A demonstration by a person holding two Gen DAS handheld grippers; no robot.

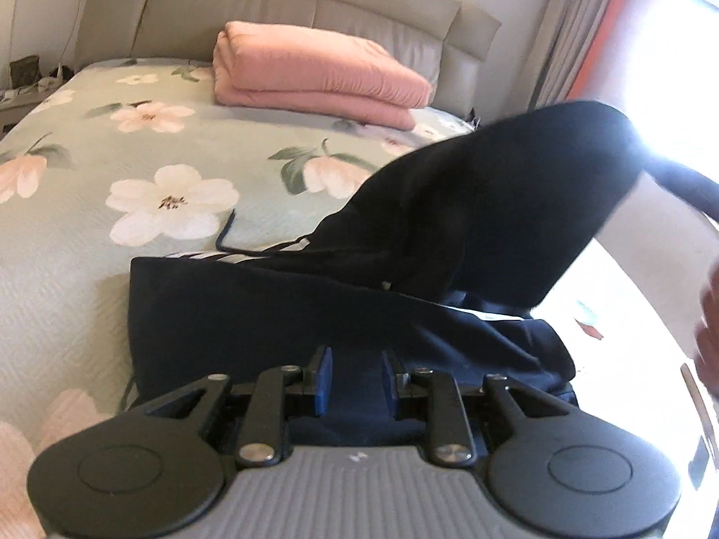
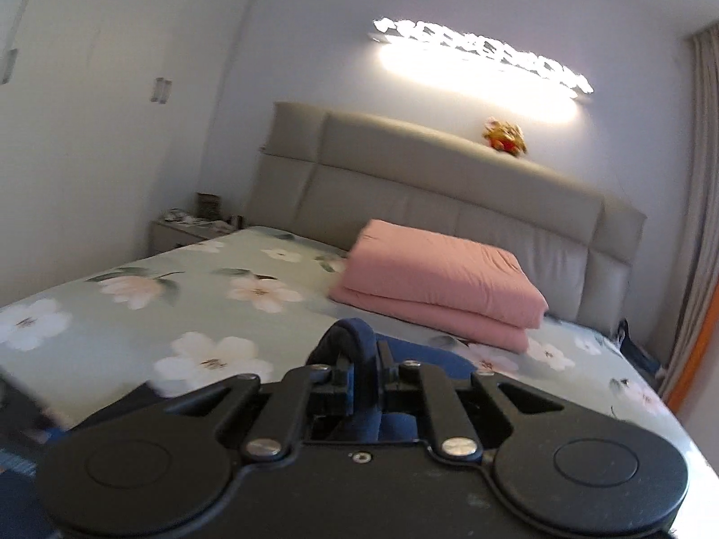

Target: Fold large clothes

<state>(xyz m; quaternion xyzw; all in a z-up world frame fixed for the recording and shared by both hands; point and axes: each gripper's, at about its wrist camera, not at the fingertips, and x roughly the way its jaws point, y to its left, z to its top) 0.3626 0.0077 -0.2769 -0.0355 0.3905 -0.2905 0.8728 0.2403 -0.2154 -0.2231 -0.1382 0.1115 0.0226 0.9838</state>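
Note:
A dark navy garment (image 1: 269,314) with white side stripes lies on the flowered bed cover (image 1: 135,157). My left gripper (image 1: 356,377) is low over its near edge, blue pads closed on a bunch of the navy cloth. On the right, one part of the garment (image 1: 494,188) is lifted off the bed into the air. In the right wrist view my right gripper (image 2: 361,373) is shut on a fold of navy cloth (image 2: 355,337) that loops up over its fingertips. A person's hand (image 1: 710,323) shows at the right edge.
A folded pink quilt (image 1: 314,72) (image 2: 440,287) sits at the head of the bed against the beige padded headboard (image 2: 449,170). A nightstand (image 2: 179,229) with small items stands far left. Curtains (image 1: 566,22) hang on the right, beyond the bed's edge.

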